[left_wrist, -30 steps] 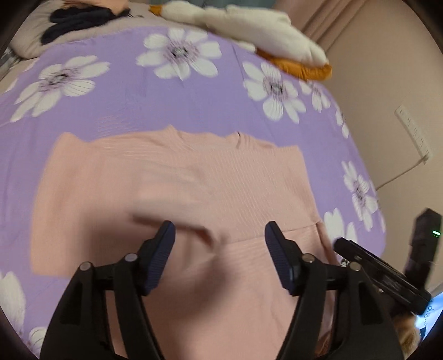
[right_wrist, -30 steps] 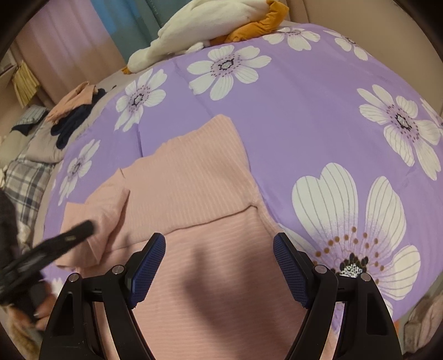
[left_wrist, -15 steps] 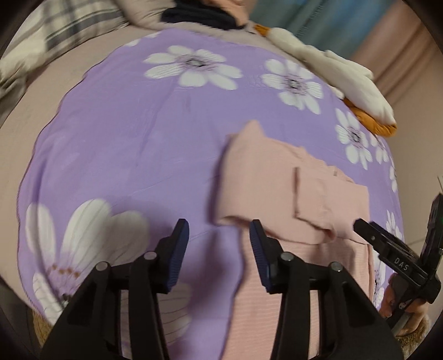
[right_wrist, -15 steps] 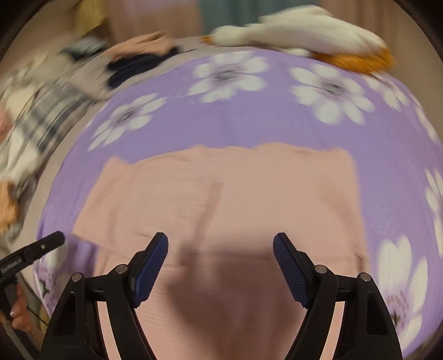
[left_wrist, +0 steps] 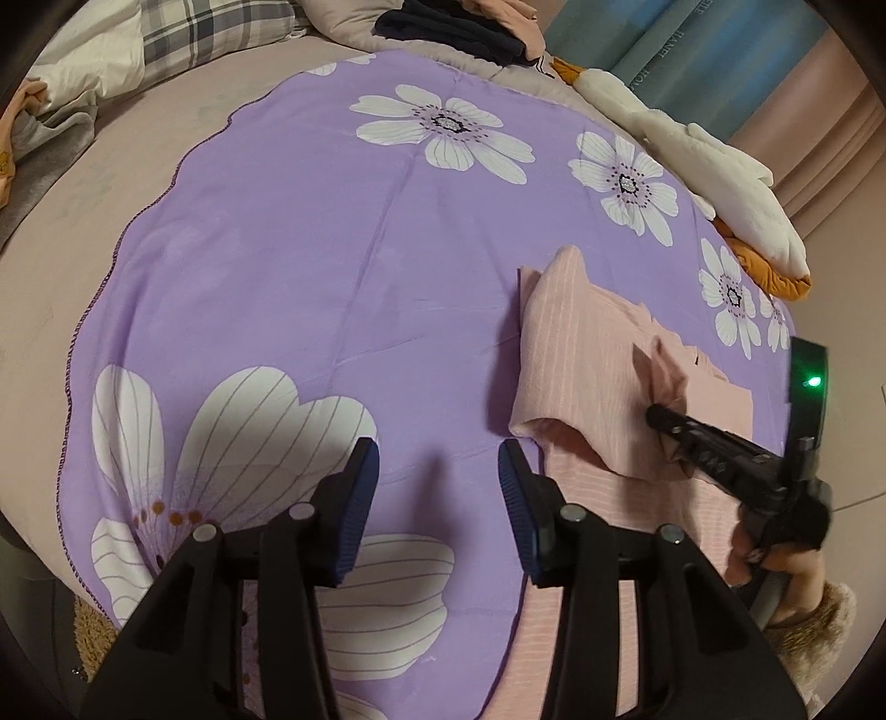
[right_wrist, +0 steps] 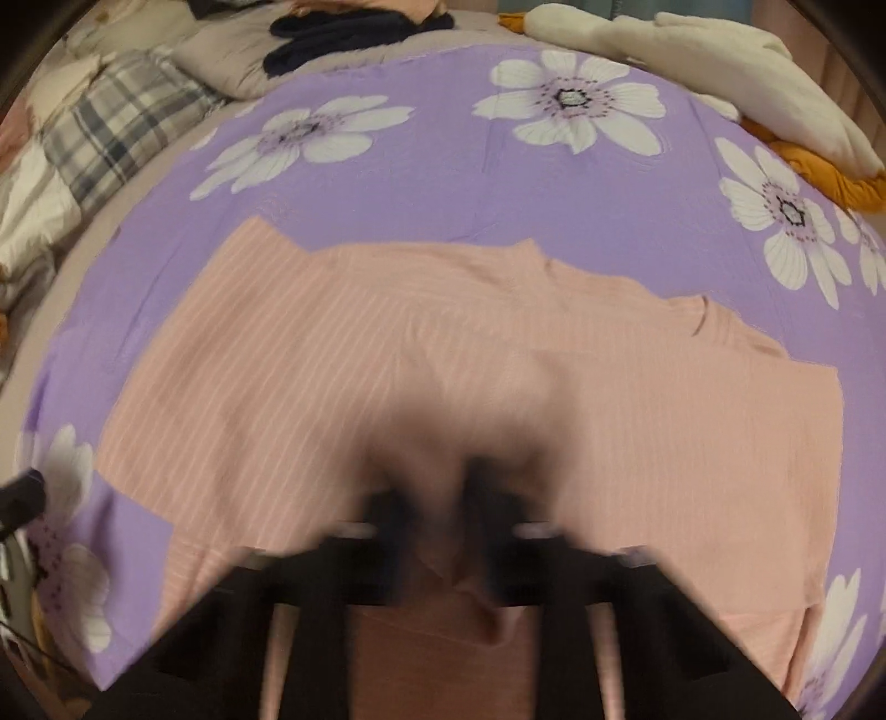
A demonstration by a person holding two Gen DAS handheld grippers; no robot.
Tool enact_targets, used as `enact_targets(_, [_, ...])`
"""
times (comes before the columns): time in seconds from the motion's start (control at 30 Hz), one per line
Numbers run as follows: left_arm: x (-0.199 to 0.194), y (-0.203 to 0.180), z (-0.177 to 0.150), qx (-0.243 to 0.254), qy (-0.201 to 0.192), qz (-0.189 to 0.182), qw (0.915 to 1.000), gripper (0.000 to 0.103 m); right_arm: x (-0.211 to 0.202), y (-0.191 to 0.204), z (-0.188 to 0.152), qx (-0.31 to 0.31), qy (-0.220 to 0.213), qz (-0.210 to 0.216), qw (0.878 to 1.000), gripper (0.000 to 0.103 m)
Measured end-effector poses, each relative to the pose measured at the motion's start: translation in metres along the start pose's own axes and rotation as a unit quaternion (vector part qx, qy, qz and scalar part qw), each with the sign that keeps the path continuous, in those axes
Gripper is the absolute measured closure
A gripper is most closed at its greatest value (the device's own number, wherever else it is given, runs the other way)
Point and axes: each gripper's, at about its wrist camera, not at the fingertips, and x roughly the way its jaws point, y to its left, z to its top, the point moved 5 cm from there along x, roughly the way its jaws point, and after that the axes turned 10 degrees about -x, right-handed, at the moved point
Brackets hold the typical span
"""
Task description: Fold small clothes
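Note:
A pink ribbed garment (left_wrist: 581, 354) lies on the purple flowered sheet (left_wrist: 332, 249), with its left part folded over. My left gripper (left_wrist: 437, 487) is open above bare sheet just left of the garment, with nothing between its fingers. In the left wrist view my right gripper (left_wrist: 659, 415) reaches in from the right, and a pinch of pink cloth rises at its tip. The right wrist view is blurred: the right gripper (right_wrist: 443, 509) has its jaws closing, nearly together, on a fold of the garment (right_wrist: 277, 387), which spreads wide across the sheet (right_wrist: 443, 183).
White and orange clothes (left_wrist: 720, 183) are piled at the sheet's far right edge. Dark clothes (left_wrist: 459, 27) and a plaid pillow (left_wrist: 210, 27) lie at the back. A person's hand (left_wrist: 775, 559) holds the right gripper. Bare beige bed lies to the left.
My left gripper slid left off the garment onto the sheet and its jaws narrowed. The right gripper swung across the garment and its wide jaws came together on the cloth.

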Motion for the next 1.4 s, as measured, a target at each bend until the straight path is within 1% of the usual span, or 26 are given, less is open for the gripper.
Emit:
enact_targets(0.07, [0.002, -0.005, 0.001, 0.004, 0.001, -0.005, 1.0, 0.06, -0.008, -0.011, 0.003, 0.018, -0.008, 0.027, 0.999, 0.091])
enact_targets(0.13, [0.003, -0.009, 0.002, 0.006, 0.004, -0.011, 0.9999, 0.06, -0.017, -0.017, 0.011, 0.032, -0.018, 0.034, 0.999, 0.091])
enact_targets(0.23, [0.003, -0.019, 0.008, 0.017, 0.001, -0.015, 0.9997, 0.06, -0.052, -0.035, 0.021, 0.054, -0.065, 0.047, 0.995, 0.091])
enact_targets(0.4, [0.004, -0.041, 0.024, 0.036, -0.012, -0.024, 0.999, 0.06, -0.107, -0.074, 0.032, 0.084, -0.137, 0.034, 0.986, 0.092])
enact_targets(0.5, [0.01, -0.056, 0.032, 0.05, -0.01, -0.029, 0.9983, 0.06, -0.121, -0.097, 0.035, 0.102, -0.161, 0.022, 0.981, 0.092])
enact_targets(0.53, [0.014, -0.063, 0.034, 0.056, -0.008, -0.031, 0.9979, 0.06, -0.123, -0.107, 0.032, 0.109, -0.166, 0.014, 0.98, 0.092])
enact_targets(0.63, [0.03, -0.082, 0.038, 0.074, 0.004, -0.036, 0.9966, 0.06, -0.116, -0.128, 0.019, 0.135, -0.159, 0.007, 0.978, 0.092])
enact_targets(0.7, [0.046, -0.095, 0.039, 0.087, 0.017, -0.032, 0.9955, 0.071, -0.103, -0.142, 0.007, 0.155, -0.149, 0.013, 0.976, 0.092])
enact_targets(0.8, [0.069, -0.108, 0.037, 0.097, 0.034, -0.028, 0.9943, 0.079, -0.078, -0.156, -0.015, 0.181, -0.125, 0.021, 0.975, 0.092])
enact_targets(0.87, [0.083, -0.112, 0.034, 0.102, 0.045, -0.021, 0.9935, 0.081, -0.062, -0.163, -0.03, 0.198, -0.109, 0.031, 0.974, 0.092])
enact_targets(1.03, [0.115, -0.11, 0.024, 0.118, 0.068, 0.021, 0.9905, 0.08, -0.037, -0.176, -0.061, 0.234, -0.076, 0.035, 0.969, 0.092])
enact_targets(1.07, [0.119, -0.108, 0.022, 0.118, 0.071, 0.028, 0.99, 0.077, -0.032, -0.178, -0.067, 0.241, -0.07, 0.035, 0.967, 0.092])
enact_targets(1.17, [0.124, -0.104, 0.021, 0.112, 0.073, 0.027, 0.9907, 0.075, -0.027, -0.182, -0.079, 0.256, -0.061, 0.034, 0.964, 0.092])
enact_targets(1.27, [0.124, -0.103, 0.022, 0.108, 0.075, 0.022, 0.9911, 0.075, -0.033, -0.186, -0.088, 0.286, -0.063, 0.049, 0.955, 0.091])
enact_targets(1.33, [0.124, -0.102, 0.021, 0.11, 0.075, 0.021, 0.9909, 0.075, -0.042, -0.19, -0.092, 0.305, -0.065, 0.05, 0.949, 0.085])
enact_targets(1.4, [0.125, -0.103, 0.02, 0.108, 0.075, 0.021, 0.9912, 0.075, -0.051, -0.194, -0.096, 0.311, -0.071, 0.037, 0.947, 0.074])
